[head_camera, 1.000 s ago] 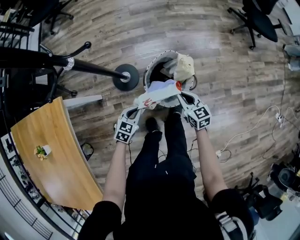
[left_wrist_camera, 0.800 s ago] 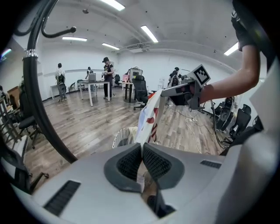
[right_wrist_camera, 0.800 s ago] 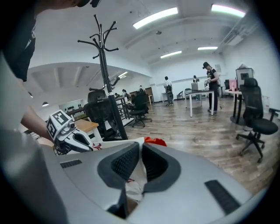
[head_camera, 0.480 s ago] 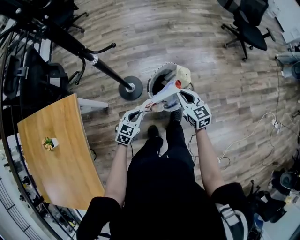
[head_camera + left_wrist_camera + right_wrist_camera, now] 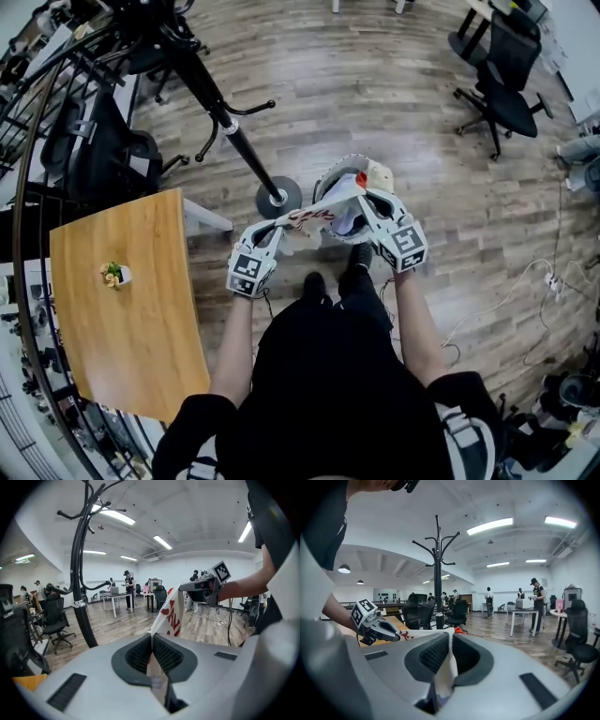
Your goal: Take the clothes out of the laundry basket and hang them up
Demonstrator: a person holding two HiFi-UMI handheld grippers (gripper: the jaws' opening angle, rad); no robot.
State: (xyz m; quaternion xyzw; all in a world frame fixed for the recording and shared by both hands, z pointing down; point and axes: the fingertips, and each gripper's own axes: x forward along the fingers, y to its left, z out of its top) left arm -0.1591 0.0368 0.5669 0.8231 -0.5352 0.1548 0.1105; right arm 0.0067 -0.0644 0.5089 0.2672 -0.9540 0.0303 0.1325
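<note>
White garment with red print (image 5: 317, 215): hanging stretched between both tongs, just above the laundry basket (image 5: 328, 175), probably being spread out ready for hanging.
Left tongs (image 5: 277, 226): gripping one edge, with the cloth pinched between the pads.
Right tongs (image 5: 362, 194): gripping the opposite edge, pulling the cloth taut.
Cream clothes (image 5: 379, 173): lying in the basket.
Coat stand (image 5: 232, 131): standing near, probably the hanging place.
</note>
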